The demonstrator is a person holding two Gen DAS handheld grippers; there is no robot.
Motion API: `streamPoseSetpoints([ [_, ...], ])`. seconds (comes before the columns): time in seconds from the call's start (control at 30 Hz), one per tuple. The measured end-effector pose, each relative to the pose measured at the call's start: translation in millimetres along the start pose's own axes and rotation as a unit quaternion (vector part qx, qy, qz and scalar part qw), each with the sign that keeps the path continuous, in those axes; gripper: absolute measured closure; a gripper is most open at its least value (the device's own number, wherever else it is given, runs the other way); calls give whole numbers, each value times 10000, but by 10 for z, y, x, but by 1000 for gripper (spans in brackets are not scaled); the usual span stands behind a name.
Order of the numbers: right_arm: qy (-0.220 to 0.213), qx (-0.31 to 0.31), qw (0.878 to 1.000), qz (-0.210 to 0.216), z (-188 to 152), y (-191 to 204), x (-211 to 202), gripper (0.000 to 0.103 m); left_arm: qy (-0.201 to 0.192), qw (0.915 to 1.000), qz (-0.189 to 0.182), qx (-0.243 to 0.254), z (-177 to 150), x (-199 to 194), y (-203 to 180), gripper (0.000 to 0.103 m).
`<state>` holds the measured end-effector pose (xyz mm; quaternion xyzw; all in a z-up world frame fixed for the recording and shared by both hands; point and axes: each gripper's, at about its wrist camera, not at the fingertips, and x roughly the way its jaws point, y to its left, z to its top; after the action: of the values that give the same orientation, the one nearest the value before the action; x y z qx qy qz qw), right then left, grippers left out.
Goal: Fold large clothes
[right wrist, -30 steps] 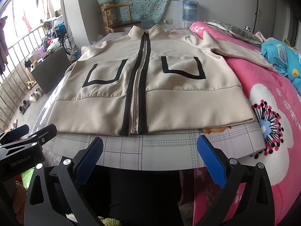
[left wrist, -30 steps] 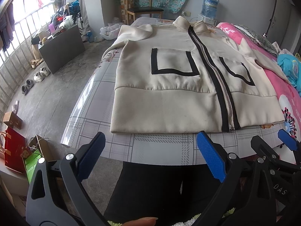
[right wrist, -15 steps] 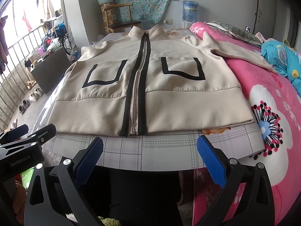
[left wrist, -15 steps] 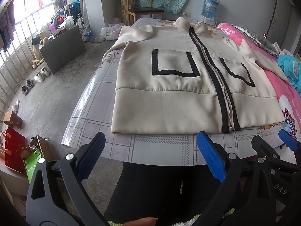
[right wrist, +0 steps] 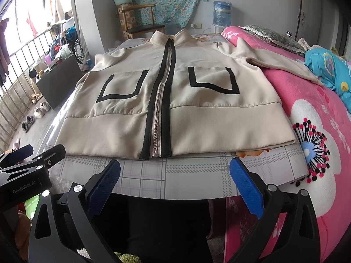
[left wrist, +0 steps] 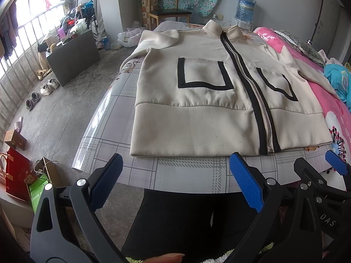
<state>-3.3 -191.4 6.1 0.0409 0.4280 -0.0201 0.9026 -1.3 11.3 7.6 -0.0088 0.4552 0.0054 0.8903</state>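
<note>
A beige zip jacket with black trim and two black-edged pockets lies flat, front up, on a table with a grey checked cloth. Its collar points away from me and its hem faces me. One sleeve trails right onto the pink blanket; the other is bent near the far left shoulder. My left gripper hangs open before the table's near edge, below the hem's left half. My right gripper is open too, just in front of the zip's lower end. Neither touches the jacket.
A pink flowered blanket covers a bed to the right, with a blue cloth on it. A wooden chair and a water bottle stand beyond the table. A dark cabinet, shoes and paper bags sit on the floor at left.
Both grippers have crept very slightly forward and stay open. The jacket has not moved.
</note>
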Motion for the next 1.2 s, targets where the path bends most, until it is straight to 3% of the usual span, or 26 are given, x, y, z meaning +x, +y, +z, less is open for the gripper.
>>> streamPoseSetpoints([
  [0.53, -16, 7, 10000, -3, 15, -8, -12, 6, -37, 10000, 35, 17, 121, -70, 203, 9],
  [1.2, -69, -91, 9999, 10, 168, 85, 68, 6, -263, 9993, 251, 68, 121, 42, 115, 9],
])
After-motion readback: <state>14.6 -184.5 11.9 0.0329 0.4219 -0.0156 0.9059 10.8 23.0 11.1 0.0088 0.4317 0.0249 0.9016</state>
